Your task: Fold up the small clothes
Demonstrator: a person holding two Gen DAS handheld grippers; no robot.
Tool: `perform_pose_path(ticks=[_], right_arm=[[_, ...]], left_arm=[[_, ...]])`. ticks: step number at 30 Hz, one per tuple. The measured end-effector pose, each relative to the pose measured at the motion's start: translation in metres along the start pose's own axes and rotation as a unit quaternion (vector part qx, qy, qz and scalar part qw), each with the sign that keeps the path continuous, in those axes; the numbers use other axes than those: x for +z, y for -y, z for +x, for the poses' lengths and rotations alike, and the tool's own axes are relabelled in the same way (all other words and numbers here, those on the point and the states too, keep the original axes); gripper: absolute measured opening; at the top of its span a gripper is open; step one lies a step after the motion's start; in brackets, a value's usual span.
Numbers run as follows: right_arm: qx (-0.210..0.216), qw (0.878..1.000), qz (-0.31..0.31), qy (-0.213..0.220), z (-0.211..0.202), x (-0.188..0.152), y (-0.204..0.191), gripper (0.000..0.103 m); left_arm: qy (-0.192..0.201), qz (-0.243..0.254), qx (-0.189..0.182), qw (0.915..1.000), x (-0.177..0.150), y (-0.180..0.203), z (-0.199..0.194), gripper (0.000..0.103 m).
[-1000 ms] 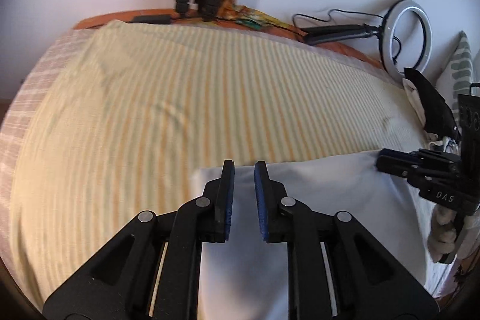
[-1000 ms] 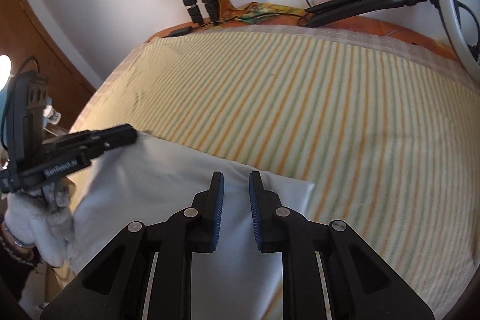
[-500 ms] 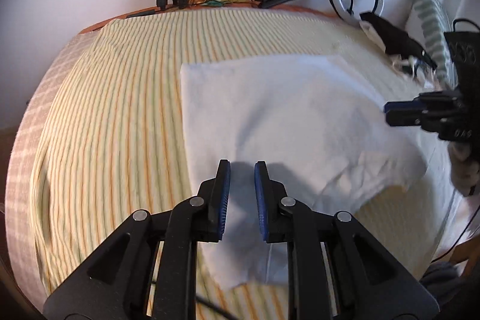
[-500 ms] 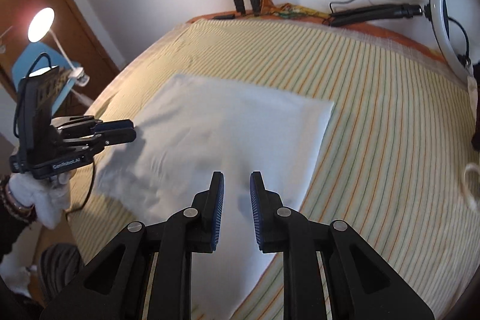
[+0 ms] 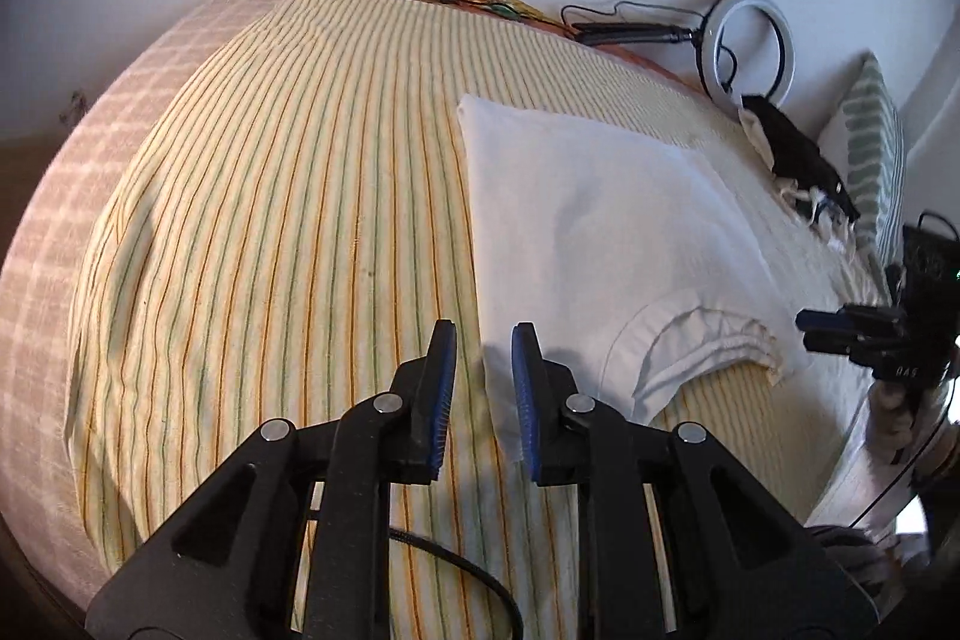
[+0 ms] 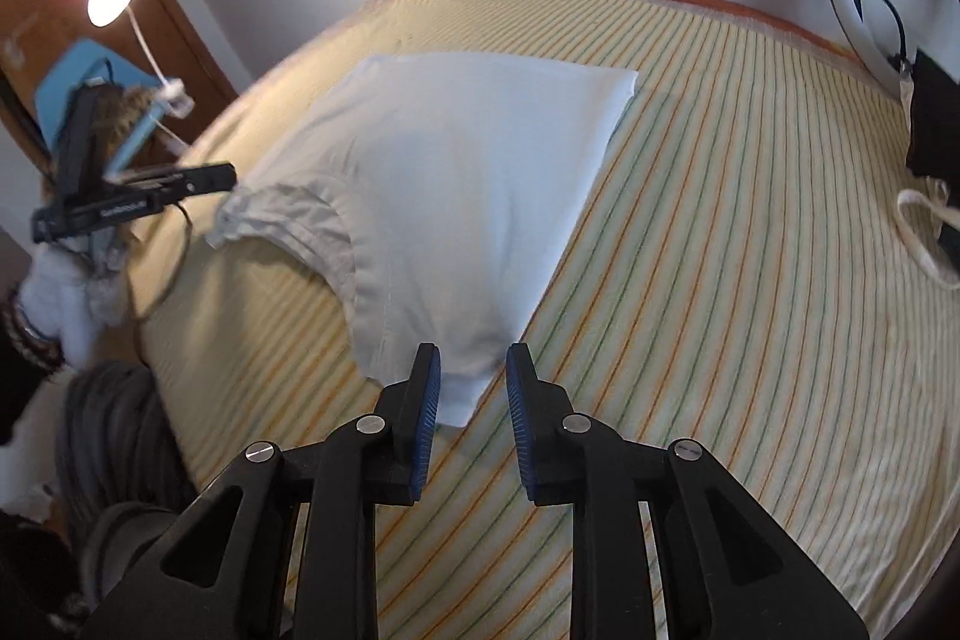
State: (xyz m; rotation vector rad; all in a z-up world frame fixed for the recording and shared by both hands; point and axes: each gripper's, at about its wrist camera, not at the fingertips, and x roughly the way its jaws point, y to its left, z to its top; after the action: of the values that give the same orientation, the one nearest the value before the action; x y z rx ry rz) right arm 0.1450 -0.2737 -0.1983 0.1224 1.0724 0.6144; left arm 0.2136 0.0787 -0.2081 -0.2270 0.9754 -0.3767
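Your white garment (image 5: 606, 220) lies folded over on the striped bed (image 5: 270, 196), its curved neckline edge toward you, and both tools hover over its near corners with nothing gripped: the left gripper (image 5: 483, 388) has its jaws slightly apart, the right gripper (image 6: 473, 394) has jaws that have just been opening and now stand apart over the corner tip. If you pinch only the top layer, or catch the bedsheet with it, the next fold will probably drag skewed or bunch at the neckline.
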Motion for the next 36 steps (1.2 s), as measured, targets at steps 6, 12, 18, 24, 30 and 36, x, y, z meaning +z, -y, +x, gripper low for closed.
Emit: perform_pose_path(ticks=[6,12,18,24,30,36], right_arm=[[0.049,0.99,0.127,0.048,0.004,0.019,0.043,0.056],[0.073,0.978,0.187,0.048,0.023,0.024,0.066,0.054],[0.107,0.967,0.227,0.053,0.034,0.03,0.078,0.04],[0.133,0.959,0.243,0.052,0.048,0.039,0.083,0.036],[0.135,0.958,0.249,0.05,0.059,0.047,0.078,0.026],[0.087,0.973,0.209,0.043,0.052,0.058,0.059,0.01]], left_arm=[[-0.021,-0.099,-0.067,0.9926,0.025,-0.027,0.015,0.04],[-0.042,-0.147,-0.098,0.9833,0.044,-0.043,0.035,0.04],[-0.057,-0.167,-0.118,0.9773,0.057,-0.045,0.056,0.04],[-0.06,-0.174,-0.13,0.9743,0.069,-0.039,0.069,0.04],[-0.061,-0.154,-0.111,0.9799,0.076,-0.024,0.075,0.029],[-0.043,-0.125,-0.081,0.9879,0.078,-0.006,0.072,0.005]])
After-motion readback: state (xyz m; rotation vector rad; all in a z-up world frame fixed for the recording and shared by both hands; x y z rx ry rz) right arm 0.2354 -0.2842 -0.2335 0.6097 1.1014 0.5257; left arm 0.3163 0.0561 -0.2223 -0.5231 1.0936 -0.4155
